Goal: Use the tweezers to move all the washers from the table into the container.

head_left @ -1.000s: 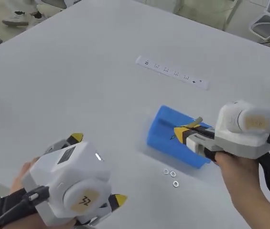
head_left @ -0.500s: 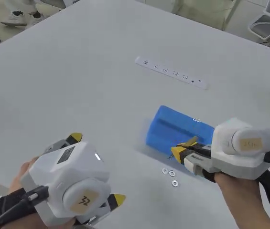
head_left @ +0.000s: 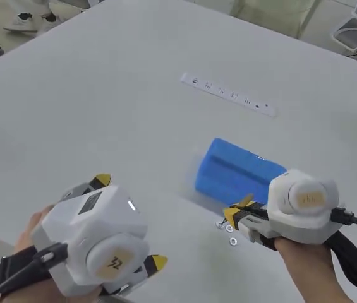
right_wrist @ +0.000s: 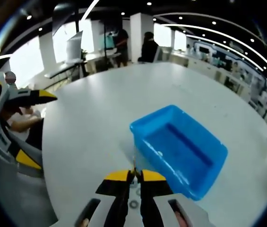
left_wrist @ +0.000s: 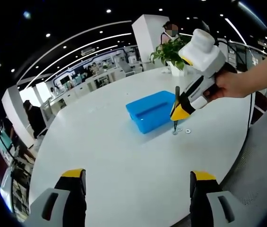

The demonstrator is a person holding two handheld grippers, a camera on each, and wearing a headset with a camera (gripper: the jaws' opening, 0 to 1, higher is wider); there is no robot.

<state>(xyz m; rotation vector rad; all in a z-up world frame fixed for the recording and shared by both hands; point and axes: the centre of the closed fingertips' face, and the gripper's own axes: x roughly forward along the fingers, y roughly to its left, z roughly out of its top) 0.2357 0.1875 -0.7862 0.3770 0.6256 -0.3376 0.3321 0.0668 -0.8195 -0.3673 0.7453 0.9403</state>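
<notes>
item: washer transfer, pick-up stage.
right claw (head_left: 236,211): pressed together on the tweezers (left_wrist: 176,97), which point down to the desk (head_left: 102,95) with the tips among the washers (head_left: 229,230). whether a washer is already pinched cannot be told.
washers: three small rings, loose on the desk just beside the near wall of the container (head_left: 219,180). none can be made out inside it.
container: blue open tray, upright, just beyond the washers.
left claw (left_wrist: 137,175): spread wide, holding nothing, low over the near desk and well apart from the work.
next move, as judged: nip one ring between the tweezer tips, lift it clear of the near wall, carry it over the opening and let go. thin flat rings look likely to slip.
also present: white power strip (head_left: 227,95) lying beyond the container, well apart.
obstructions: the container's near wall alone stands in the path.
</notes>
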